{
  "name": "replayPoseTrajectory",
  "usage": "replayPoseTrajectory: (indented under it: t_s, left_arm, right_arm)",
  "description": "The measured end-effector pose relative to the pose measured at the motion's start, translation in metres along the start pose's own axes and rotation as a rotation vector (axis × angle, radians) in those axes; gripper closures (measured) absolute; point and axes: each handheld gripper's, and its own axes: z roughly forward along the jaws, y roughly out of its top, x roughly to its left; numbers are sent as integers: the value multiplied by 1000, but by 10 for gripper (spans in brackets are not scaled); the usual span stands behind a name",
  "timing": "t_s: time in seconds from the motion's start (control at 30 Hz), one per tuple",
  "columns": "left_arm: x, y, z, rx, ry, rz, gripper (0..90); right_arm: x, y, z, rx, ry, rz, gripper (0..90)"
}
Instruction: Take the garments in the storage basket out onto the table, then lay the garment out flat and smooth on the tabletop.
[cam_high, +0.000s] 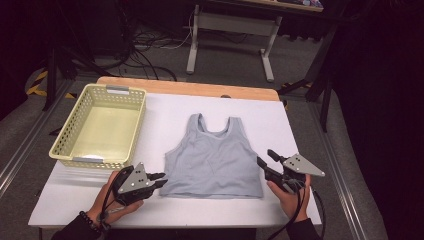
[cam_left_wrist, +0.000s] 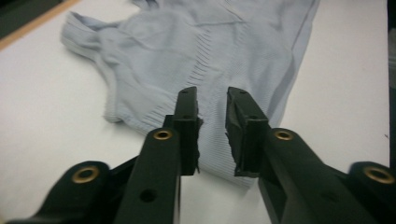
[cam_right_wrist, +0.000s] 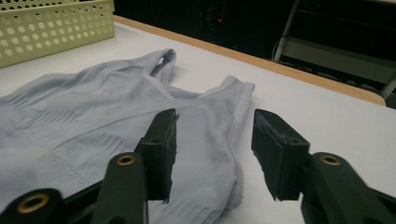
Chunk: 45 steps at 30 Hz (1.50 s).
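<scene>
grey tank top (cam_high: 214, 155): flat, between grippers | left gripper (cam_high: 159, 180): jaws slightly apart, empty, at hem corner | right gripper (cam_high: 266, 159): jaws spread, empty

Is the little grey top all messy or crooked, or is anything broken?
Nothing stands out. The grey top lies flat and spread out on the white table, straps pointing away, with only soft wrinkles. The yellow basket sits upright beside it. The left gripper and right gripper are open at its bottom corners.
</scene>
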Motion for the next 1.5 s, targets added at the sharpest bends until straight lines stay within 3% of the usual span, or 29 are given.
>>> replayPoseTrajectory:
  t_s: [0.2,0.37,0.47,0.5,0.57,0.83,1.03,1.13,1.2,1.23,1.3,1.33,1.4,1.43,1.47,1.5]
  left_arm:
    - [2,-8,-10,-11,74,-9,591]
    - [-3,-17,-15,1,108,1,452]
    - [-4,-21,-17,4,118,-10,346]
    - [-5,-25,-19,-2,117,-38,292]
    - [-6,-28,-19,4,126,-46,234]
    - [-10,-35,-26,13,132,-61,141]
    - [-7,-38,-26,27,148,-76,137]
    - [-6,-38,-26,34,162,-77,139]
    - [-5,-37,-24,46,178,-78,143]
    - [-3,-38,-23,49,181,-92,143]
    - [-1,-39,-22,49,175,-109,144]
    - [-1,-39,-22,49,175,-109,144]
    - [0,-39,-22,51,177,-116,144]
    - [1,-39,-22,50,179,-120,145]
    - [1,-39,-22,50,179,-120,145]
    - [1,-39,-23,51,184,-117,145]
  right_arm:
    - [17,-3,-4,-11,13,-33,382]
    - [29,-8,-7,-22,32,-49,319]
    - [33,-9,-8,-23,33,-52,299]
    - [36,-9,-7,-36,32,-49,265]
    - [37,-9,-6,-39,27,-42,226]
    - [47,-4,2,-48,52,-43,165]
    - [70,0,15,-13,138,-94,214]
    - [88,1,22,7,212,-131,233]
    - [93,2,24,12,223,-144,244]
    - [111,4,32,24,276,-167,259]
    - [124,6,39,45,312,-193,277]
    - [124,6,39,45,312,-193,277]
    - [141,8,51,73,363,-218,301]
    - [157,12,63,104,400,-254,358]
    - [157,12,63,104,400,-254,358]
    - [170,14,73,122,425,-282,368]
